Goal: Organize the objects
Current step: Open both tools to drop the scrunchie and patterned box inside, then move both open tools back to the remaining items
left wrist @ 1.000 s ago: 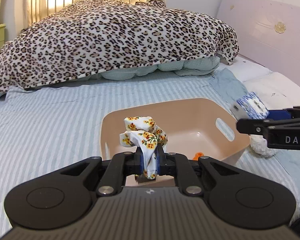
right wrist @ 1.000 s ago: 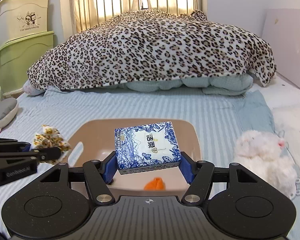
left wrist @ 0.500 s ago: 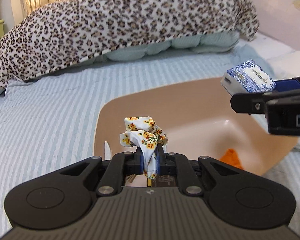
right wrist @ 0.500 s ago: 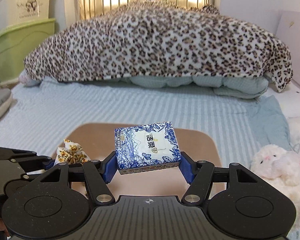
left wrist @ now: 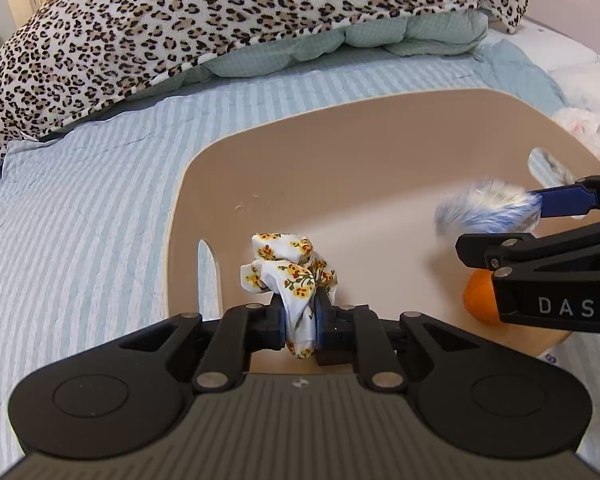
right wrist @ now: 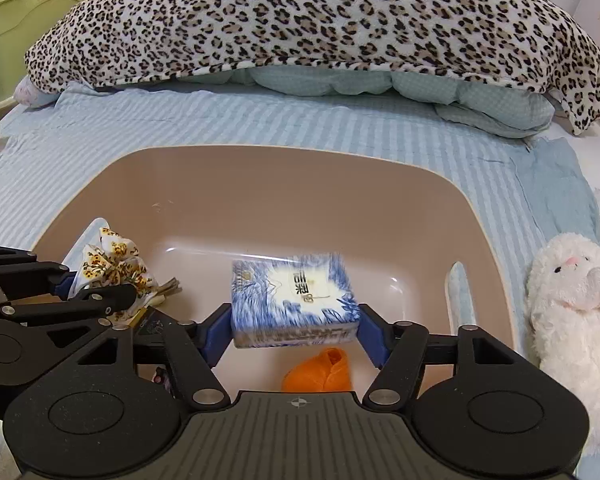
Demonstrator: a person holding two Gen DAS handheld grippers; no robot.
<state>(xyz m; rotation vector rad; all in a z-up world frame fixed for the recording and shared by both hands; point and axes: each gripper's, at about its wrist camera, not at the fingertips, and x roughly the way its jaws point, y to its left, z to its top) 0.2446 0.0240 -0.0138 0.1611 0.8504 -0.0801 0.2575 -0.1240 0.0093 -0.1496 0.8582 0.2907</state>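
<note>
A tan plastic basin [left wrist: 340,132] [right wrist: 260,184] sits on the striped bed. My left gripper [left wrist: 300,316] is shut on a floral cloth scrunchie [left wrist: 288,268], held over the basin's near left side; it also shows in the right wrist view [right wrist: 112,268]. My right gripper [right wrist: 294,328] has its jaws spread, and a blue-and-white tissue pack [right wrist: 294,300], motion-blurred, sits between them with small gaps at both sides, over the basin. The pack shows blurred in the left wrist view [left wrist: 484,212]. An orange item [right wrist: 320,372] [left wrist: 480,296] lies on the basin floor.
A leopard-print blanket [right wrist: 300,20] over a pale green quilt fills the back of the bed. A white plush toy [right wrist: 572,300] lies right of the basin. Green storage boxes [right wrist: 28,20] stand at the far left.
Both grippers have moved forward and down over the basin. The right gripper's jaws have opened and the tissue pack is blurred, dropping from them. The left still holds the scrunchie.
</note>
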